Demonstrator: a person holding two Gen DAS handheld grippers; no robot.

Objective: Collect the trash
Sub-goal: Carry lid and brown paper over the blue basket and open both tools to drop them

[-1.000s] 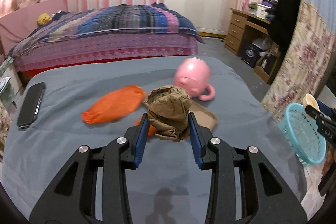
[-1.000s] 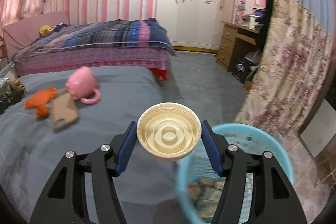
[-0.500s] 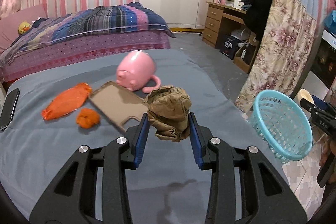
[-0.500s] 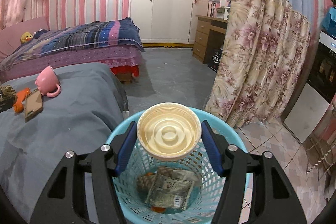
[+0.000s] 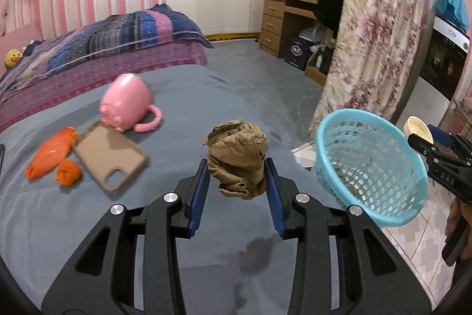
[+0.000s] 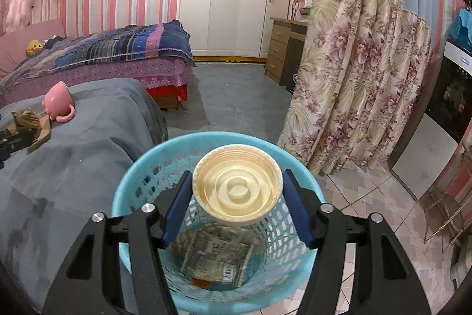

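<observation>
Left wrist view: left tongs clamped on a crumpled brown paper wad, soft and creased, held above the grey bed cover at lower centre. Not binned yet. Light blue plastic basket, open lattice wall, round rim, sits at right of frame, well apart from the wad. Still lying on the cover at left: orange wrapper, glossy and long, and a small orange crumpled bit just beside it; both look like trash left to collect. Tan phone case, flat and matte, and a pink pig-shaped mug, smooth ceramic-looking, tipped on its side; probably not trash. Right tongs at far right edge hold a cream lid.

Right wrist view: right tongs clamped on a round cream plastic lid, ridged concentric rings, hanging directly over the basket mouth at lower centre. Basket already holds a flattened printed carton with barcode and some smaller scraps. Judgement: task partway; lid ready to drop, wad next, orange pieces remain.
</observation>
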